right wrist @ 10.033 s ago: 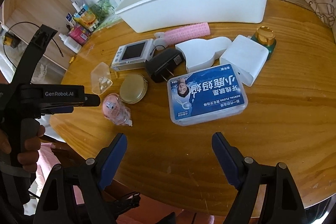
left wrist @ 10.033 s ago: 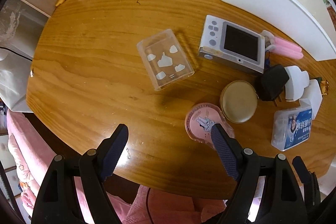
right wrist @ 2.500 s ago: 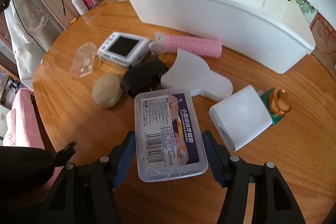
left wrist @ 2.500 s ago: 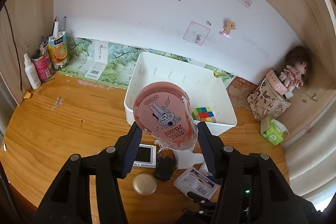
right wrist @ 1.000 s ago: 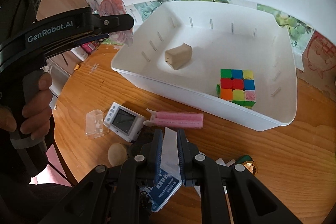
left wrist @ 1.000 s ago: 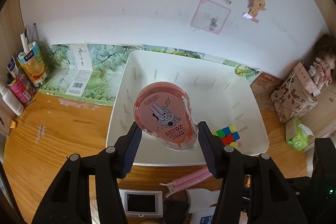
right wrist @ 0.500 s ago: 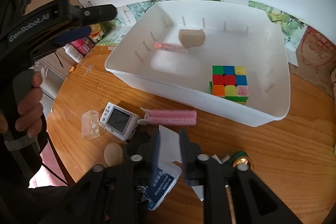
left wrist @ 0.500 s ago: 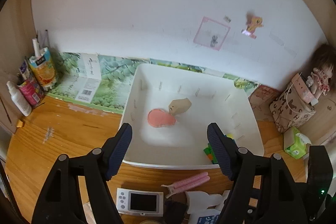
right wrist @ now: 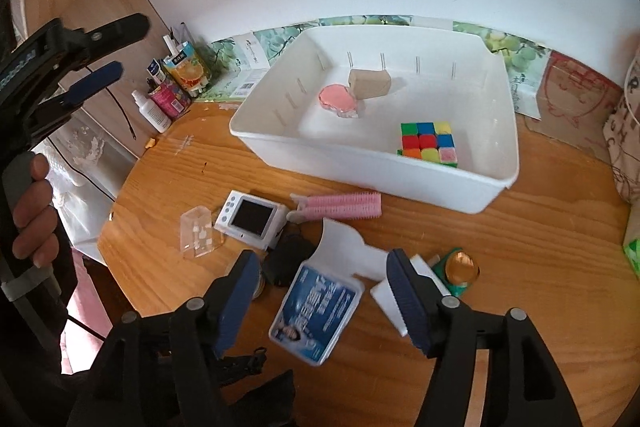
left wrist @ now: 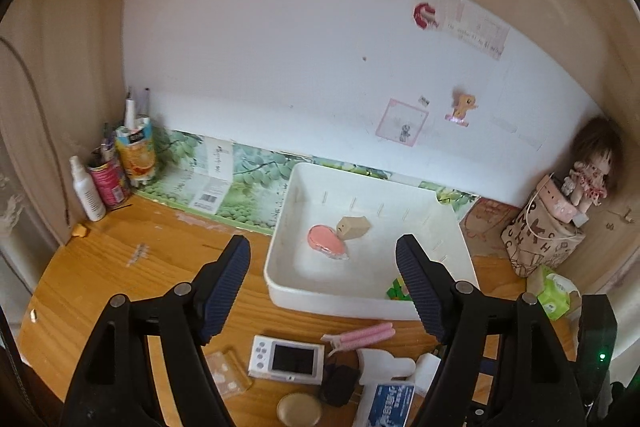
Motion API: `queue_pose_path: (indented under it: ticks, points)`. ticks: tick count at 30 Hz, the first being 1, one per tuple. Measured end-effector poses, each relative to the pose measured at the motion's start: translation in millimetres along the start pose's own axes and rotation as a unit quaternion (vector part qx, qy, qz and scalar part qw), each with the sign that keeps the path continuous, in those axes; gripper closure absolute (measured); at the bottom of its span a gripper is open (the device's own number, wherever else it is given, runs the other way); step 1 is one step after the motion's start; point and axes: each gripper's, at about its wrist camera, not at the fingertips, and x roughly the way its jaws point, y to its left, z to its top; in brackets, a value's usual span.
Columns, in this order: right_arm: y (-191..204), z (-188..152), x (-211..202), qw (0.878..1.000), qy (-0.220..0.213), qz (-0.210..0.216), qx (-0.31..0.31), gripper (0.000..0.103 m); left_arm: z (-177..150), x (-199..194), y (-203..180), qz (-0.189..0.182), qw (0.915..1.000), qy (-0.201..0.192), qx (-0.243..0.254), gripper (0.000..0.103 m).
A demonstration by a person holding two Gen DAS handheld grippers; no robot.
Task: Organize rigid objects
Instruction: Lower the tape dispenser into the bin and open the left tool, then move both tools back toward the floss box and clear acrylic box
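**Floss box next, squarely between the jaws**

The right gripper (right wrist: pixel 320 301) hangs over the blue floss box (right wrist: pixel 316 311) on the table (right wrist: pixel 520 239), its empty jaws opening. The left gripper (left wrist: pixel 322 279) is wide and empty. The box should be gripped across its short sides, lifted level, and carried to the white bin (right wrist: pixel 440 183).

The left black plastic two-finger gripper (left wrist: pixel 322 261) has long arms with round silver screws at the joints and dark blue ribbed pads (left wrist: pixel 226 283); white lettering runs along its body in the right wrist view. The right black plastic two-finger gripper (right wrist: pixel 320 291) has the same build. The person's left hand (right wrist: pixel 34 215) emerges from a dark sleeve, with a grey band around the handle.
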Motion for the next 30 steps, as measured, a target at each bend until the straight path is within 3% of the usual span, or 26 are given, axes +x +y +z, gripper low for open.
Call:
queue_pose_path:
  ticks: [7,14,24,30]
  points:
    - [11.8,-34.7,-12.0,1.000,0.003,-0.008,0.004,0.033,-26.6,-40.3,13.3,0.007,0.9998,-0.013,-0.014,0.024]
    - [21.9,-72.9,-14.4,1.000,0.014,0.003,0.025,0.026,-57.4,-57.6,24.7,0.020,0.9995,0.009,-0.023,0.023]
    - [16.0,-110.6,-2.0,0.994,0.056,0.015,0.094,0.026,-94.7,-50.1,39.8,0.058,0.9949,0.073,-0.040,0.023]
    - [1.8,-127.1,13.6,0.982,0.087,0.034,0.162,0.026,-126.6,-43.0,49.1,0.080,0.9876,0.131,-0.033,0.023]
